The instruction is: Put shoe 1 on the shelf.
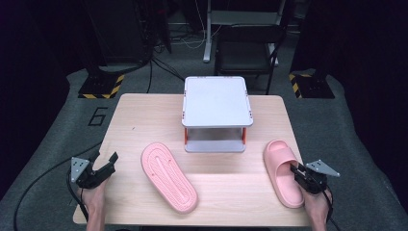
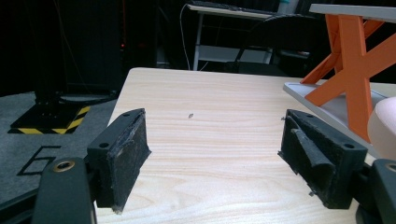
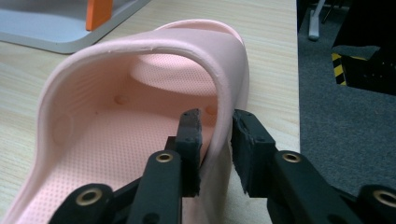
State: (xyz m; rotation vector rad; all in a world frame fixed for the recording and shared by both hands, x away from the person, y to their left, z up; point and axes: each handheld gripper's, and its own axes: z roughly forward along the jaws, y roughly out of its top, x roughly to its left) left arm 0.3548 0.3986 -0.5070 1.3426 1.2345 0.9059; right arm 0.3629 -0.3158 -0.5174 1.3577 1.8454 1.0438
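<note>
Slipper pair on my worktop (image 1: 144,110): upright slipper (image 1: 282,172) near the right edge, sole-up slipper (image 1: 168,176) left of centre toward the near edge. Grey rack (image 1: 217,101) with orange legs sits mid-worktop toward the far edge. My right gripper (image 3: 215,135) is clamped on the upright slipper's strap wall, one pad inside, one outside. My left gripper (image 2: 215,154) sits jaws apart, holding nothing, at the near left corner.

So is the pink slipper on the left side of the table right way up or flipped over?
Flipped over. The left slipper lies sole up in the high view, its grooved tread showing and no strap visible, while the right slipper sits strap up.
</note>
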